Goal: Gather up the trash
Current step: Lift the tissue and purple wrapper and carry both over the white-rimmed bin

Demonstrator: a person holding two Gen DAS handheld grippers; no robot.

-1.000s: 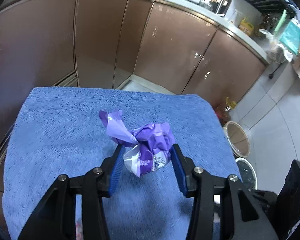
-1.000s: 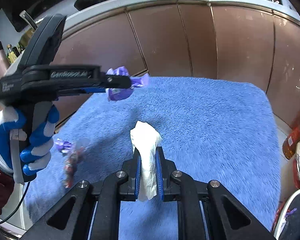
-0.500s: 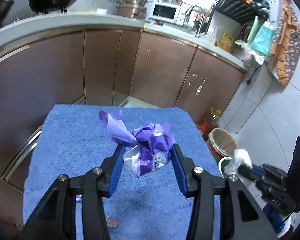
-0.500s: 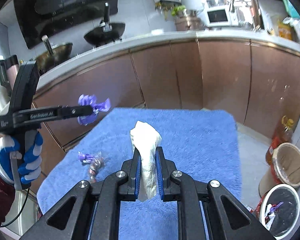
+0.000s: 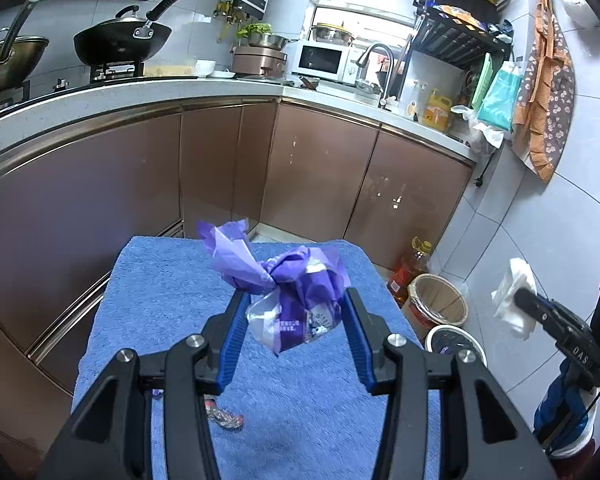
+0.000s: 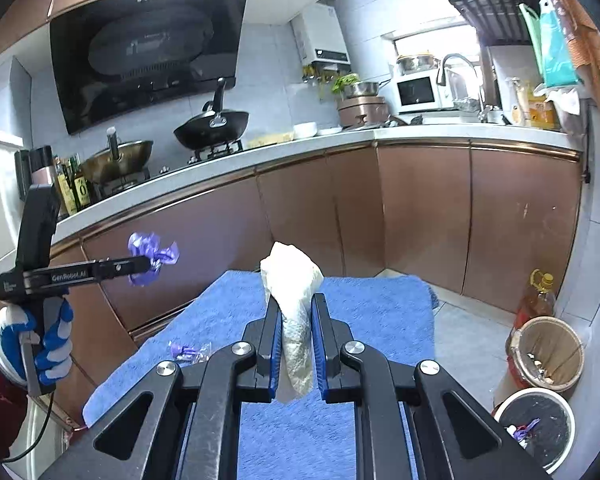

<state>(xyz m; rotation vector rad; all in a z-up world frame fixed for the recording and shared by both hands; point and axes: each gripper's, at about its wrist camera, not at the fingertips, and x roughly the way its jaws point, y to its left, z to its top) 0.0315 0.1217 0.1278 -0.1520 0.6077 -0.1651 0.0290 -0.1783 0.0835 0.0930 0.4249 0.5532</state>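
My left gripper (image 5: 294, 312) is shut on a crumpled purple wrapper (image 5: 288, 288), held in the air above the blue towel (image 5: 160, 280). The right wrist view shows that same gripper (image 6: 148, 266) at the left with the purple wrapper (image 6: 152, 256), gripped by a gloved hand (image 6: 40, 344). My right gripper (image 6: 294, 324) is shut on a crumpled white tissue (image 6: 292, 280), also lifted over the blue towel (image 6: 372, 308). In the left wrist view the white tissue (image 5: 514, 300) shows at the right. A small purple-and-clear wrapper (image 6: 188, 350) still lies on the towel, seen too as a wrapper scrap (image 5: 224, 416).
A white-rimmed bin (image 6: 534, 428) with a dark liner and some trash stands on the floor at the right, next to a tan basket (image 6: 548, 354) and an oil bottle (image 6: 538, 292). Brown kitchen cabinets (image 6: 420, 216) and a counter with woks run behind the table.
Both grippers have risen off the towel with their loads, and the views tilted up from the table to the kitchen counter. The bins have come into sight at the right.
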